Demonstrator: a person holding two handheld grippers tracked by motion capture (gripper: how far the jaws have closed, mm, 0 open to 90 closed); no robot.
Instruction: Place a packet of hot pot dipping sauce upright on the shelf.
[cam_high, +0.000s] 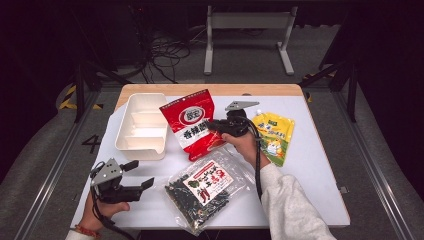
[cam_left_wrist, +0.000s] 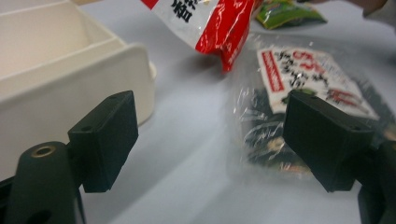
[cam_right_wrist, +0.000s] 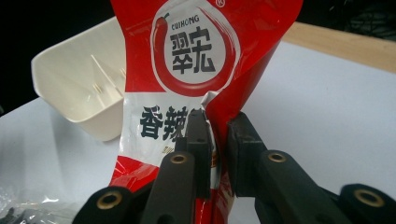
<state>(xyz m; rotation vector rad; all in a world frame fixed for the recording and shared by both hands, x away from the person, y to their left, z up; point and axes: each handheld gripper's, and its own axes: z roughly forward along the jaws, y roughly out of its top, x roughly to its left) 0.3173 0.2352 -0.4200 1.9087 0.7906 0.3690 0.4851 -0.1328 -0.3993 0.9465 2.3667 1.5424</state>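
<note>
Pinching the red snack pouch (cam_right_wrist: 205, 60) by its right edge, the right gripper (cam_high: 216, 126) holds it tilted above the white table (cam_high: 320, 165), just right of the white divided tray (cam_high: 141, 125). Near it lies a clear bag of dark dried food (cam_high: 205, 187). The left gripper (cam_high: 134, 176) hovers near left, jaws wide apart and empty.
</note>
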